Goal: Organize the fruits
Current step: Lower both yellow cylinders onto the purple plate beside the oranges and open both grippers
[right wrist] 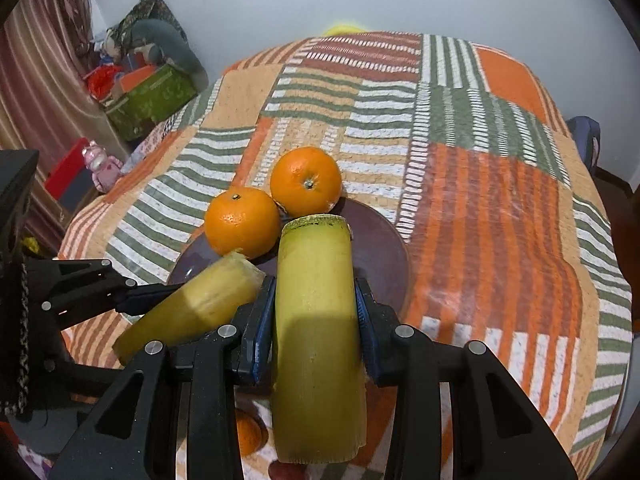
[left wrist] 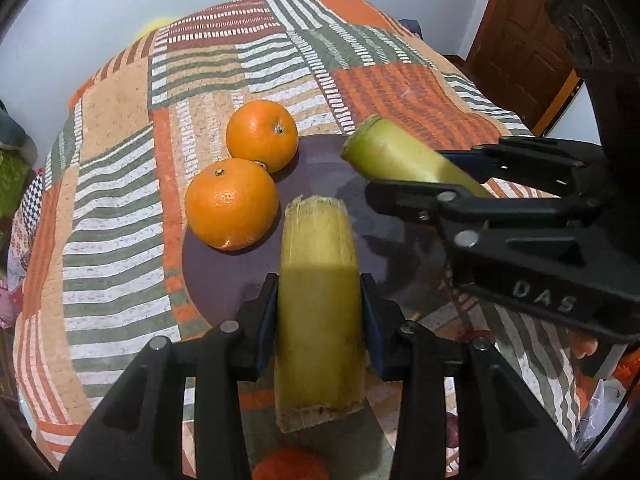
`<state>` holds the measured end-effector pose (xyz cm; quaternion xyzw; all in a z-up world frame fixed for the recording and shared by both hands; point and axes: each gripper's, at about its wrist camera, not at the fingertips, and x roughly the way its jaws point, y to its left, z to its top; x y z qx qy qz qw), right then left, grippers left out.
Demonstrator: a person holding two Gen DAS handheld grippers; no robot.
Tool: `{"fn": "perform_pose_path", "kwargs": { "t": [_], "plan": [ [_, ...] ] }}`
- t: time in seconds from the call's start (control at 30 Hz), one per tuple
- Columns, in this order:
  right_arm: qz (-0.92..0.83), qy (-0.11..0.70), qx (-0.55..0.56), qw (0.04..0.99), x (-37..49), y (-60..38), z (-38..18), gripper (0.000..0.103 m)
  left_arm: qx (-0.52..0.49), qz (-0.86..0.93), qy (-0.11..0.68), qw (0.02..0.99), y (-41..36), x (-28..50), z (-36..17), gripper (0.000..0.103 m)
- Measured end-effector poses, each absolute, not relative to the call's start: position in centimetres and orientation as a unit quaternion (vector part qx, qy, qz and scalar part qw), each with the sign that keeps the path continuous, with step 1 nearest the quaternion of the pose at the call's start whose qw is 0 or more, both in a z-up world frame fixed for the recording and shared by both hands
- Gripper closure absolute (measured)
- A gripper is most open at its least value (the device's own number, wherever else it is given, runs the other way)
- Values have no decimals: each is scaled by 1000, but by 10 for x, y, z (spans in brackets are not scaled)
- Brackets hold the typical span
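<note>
Your left claw (left wrist: 320, 308) is clamped on a yellow-green sugarcane piece (left wrist: 318, 300) at lower centre of the left wrist view, its frayed end over the dark plate (left wrist: 320, 160), while your right claw (right wrist: 316, 320) is clamped on a second sugarcane piece (right wrist: 316, 320) at lower centre of the right wrist view, its cut end just in front of the two oranges. The near orange (left wrist: 231, 203) and far orange (left wrist: 262, 135) touch each other at the plate's left rim (on the patchwork-covered worktop (left wrist: 120, 200)).
</note>
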<state>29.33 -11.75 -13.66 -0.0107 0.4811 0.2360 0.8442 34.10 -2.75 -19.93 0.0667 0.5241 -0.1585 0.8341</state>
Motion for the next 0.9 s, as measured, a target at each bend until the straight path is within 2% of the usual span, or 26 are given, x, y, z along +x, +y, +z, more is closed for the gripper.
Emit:
{"fn": "perform_pose_path", "kwargs": {
  "t": [0.63,0.9],
  "plan": [
    [235,512,-25,826,308,-104,-163,69,56,-148,526,835,-17,349,-210,64],
    [240,511,-26,825,300,-107,-163,69,65,-142,526,836,-16,345,-211,56]
  ]
}}
